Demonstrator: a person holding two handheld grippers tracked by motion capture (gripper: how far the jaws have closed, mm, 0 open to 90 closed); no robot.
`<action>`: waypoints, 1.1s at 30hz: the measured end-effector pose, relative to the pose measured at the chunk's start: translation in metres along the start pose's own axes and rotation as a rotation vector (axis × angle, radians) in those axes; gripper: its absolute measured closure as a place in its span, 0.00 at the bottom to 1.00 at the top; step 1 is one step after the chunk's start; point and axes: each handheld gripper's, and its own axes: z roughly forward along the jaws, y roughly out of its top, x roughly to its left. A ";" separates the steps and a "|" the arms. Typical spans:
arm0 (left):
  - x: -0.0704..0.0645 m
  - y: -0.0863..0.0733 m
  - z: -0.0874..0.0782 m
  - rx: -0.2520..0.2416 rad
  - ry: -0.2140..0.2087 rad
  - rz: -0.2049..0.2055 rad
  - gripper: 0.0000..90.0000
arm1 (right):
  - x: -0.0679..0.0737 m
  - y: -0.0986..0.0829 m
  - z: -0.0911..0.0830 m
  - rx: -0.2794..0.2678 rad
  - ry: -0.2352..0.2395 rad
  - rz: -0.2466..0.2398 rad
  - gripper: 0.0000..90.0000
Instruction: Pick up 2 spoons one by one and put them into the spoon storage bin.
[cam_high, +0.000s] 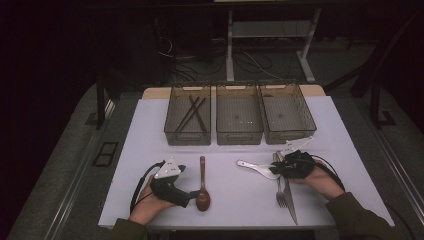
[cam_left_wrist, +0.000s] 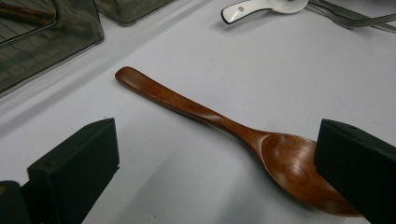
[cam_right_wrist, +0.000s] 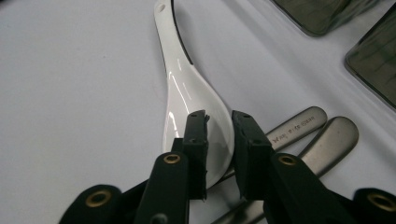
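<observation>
The left gripper (cam_high: 192, 194) sits at seven o'clock on the table (cam_high: 150, 150), jaws wide apart around the bowl of the wooden spoon (cam_high: 202, 184), whose handle points to twelve. At four o'clock the right gripper (cam_high: 278, 169) has its jaws nearly together, pinching the rim of the white spoon (cam_high: 257, 168), beside the fork (cam_high: 280, 192) and knife (cam_high: 290, 197).

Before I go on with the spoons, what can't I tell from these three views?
- White spoon: right gripper view, the right gripper covers the bowl's near edge, so a firm grip is unclear.
- Wooden spoon: left gripper view, the bowl's tip is hidden behind the left gripper.
- Fork and knife: high view, handles hidden under the hand.
- Middle bin and right bin: high view, too dim to judge contents.
</observation>
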 end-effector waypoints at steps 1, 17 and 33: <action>0.000 0.000 0.000 0.000 0.000 0.001 0.00 | 0.000 0.000 -0.001 -0.002 0.003 0.000 0.86; 0.000 0.000 -0.001 -0.008 -0.002 -0.003 0.00 | 0.002 0.003 -0.005 -0.002 0.025 -0.019 0.93; 0.000 0.002 -0.002 -0.051 -0.023 -0.025 0.00 | 0.000 0.007 -0.014 -0.051 0.008 -0.016 0.94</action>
